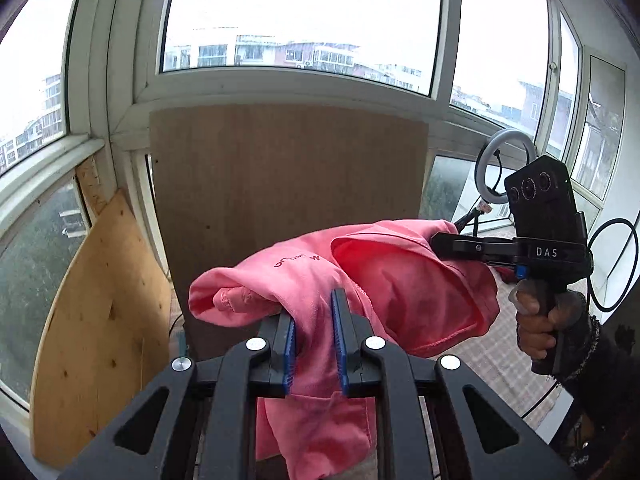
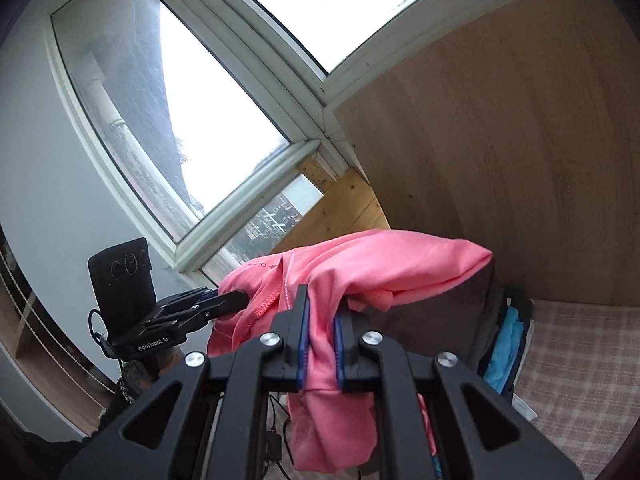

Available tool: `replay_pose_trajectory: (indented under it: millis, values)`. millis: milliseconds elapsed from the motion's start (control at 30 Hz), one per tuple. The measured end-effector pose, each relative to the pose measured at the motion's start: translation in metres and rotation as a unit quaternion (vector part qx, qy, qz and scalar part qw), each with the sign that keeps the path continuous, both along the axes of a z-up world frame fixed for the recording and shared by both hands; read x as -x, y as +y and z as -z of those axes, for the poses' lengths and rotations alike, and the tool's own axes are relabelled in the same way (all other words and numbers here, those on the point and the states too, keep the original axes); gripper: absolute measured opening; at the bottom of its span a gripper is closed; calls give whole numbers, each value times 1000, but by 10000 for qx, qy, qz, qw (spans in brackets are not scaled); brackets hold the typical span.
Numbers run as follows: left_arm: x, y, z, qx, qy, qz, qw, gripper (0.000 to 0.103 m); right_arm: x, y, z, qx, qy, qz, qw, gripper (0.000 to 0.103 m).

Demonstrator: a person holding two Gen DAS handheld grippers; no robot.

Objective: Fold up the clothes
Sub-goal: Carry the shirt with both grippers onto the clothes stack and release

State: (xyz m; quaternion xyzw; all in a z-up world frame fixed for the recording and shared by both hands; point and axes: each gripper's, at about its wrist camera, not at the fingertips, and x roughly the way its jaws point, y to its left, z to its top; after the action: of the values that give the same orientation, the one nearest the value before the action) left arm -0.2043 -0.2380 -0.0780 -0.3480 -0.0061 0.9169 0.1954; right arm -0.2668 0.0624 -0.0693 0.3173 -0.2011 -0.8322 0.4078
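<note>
Left gripper (image 1: pixel 314 340) clamps a bunch of pink garment (image 1: pixel 400 280), cloth pinched between blue pads. Right gripper (image 2: pixel 320 340) also clenched on it. Garment hangs in the air between both. Behind: wooden board (image 1: pixel 288 168), then windows (image 1: pixel 304 20).

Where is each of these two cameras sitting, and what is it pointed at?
Left wrist view: rides on the left tongs, facing the windows and wooden board; shows the person's right hand gripping the right tongs.
Right wrist view: rides on the right tongs, facing the corner window; the left tongs show at left.
Shared: the pink garment, pinched by both tongs and hanging between them, plus the board.
</note>
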Motion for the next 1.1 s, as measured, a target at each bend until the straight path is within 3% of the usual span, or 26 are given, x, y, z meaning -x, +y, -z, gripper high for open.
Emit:
replay_pose_trajectory:
  millis: [67, 100, 167, 267, 333, 367, 400, 500, 633, 733, 767, 800, 833, 900, 933, 1100]
  values:
    - [14, -23, 51, 196, -750, -216, 9968, 34, 1, -14, 45, -762, -413, 162, 9961, 14]
    - [19, -32, 79, 462, -1172, -428, 9911, 32, 3, -22, 71, -1301, -771, 73, 9885, 15]
    - [22, -49, 114, 605, -1753, -745, 9798, 30, 6, -15, 107, -1597, -1466, -34, 9762, 15]
    - [19, -67, 102, 197, -1378, -877, 9864, 33, 1, 19, 98, -889, -1419, 116, 9858, 22]
    - [29, -67, 87, 92, -967, -830, 9918, 51, 6, 37, 82, -611, -1099, 361, 9914, 59]
    - [38, -67, 82, 87, -810, -888, 9927, 58, 15, 41, 79, -577, -979, 501, 9923, 64]
    - [48, -66, 76, 82, -653, -945, 9933, 59, 24, 44, 76, -544, -869, 633, 9927, 65]
    - [83, -65, 82, -131, -634, -918, 9937, 59, 67, 33, 94, -555, -1135, 551, 9905, 65]
    - [114, -48, 106, 122, -868, -662, 9939, 59, 106, 15, 126, -680, -1423, 355, 9868, 65]
    - [114, -36, 121, 328, -951, -514, 9936, 55, 117, 5, 145, -757, -1620, 170, 9837, 65]
    - [113, -33, 125, 419, -933, -496, 9935, 46, 117, 3, 148, -755, -1635, 137, 9836, 65]
    - [111, -32, 126, 485, -891, -513, 9935, 35, 115, 3, 150, -686, -1614, 103, 9844, 55]
    - [109, -31, 126, 531, -830, -567, 9935, 32, 112, 3, 148, -658, -1529, 123, 9860, 31]
    - [103, -33, 121, 431, -716, -607, 9946, 14, 105, 3, 140, -692, -1279, 194, 9892, 13]
    - [100, -36, 118, 310, -694, -594, 9953, 11, 100, 3, 134, -655, -1144, 156, 9911, 5]
    - [73, -45, 93, 4, -352, -690, 9970, 8, 72, 4, 95, -468, -484, 125, 9977, 4]
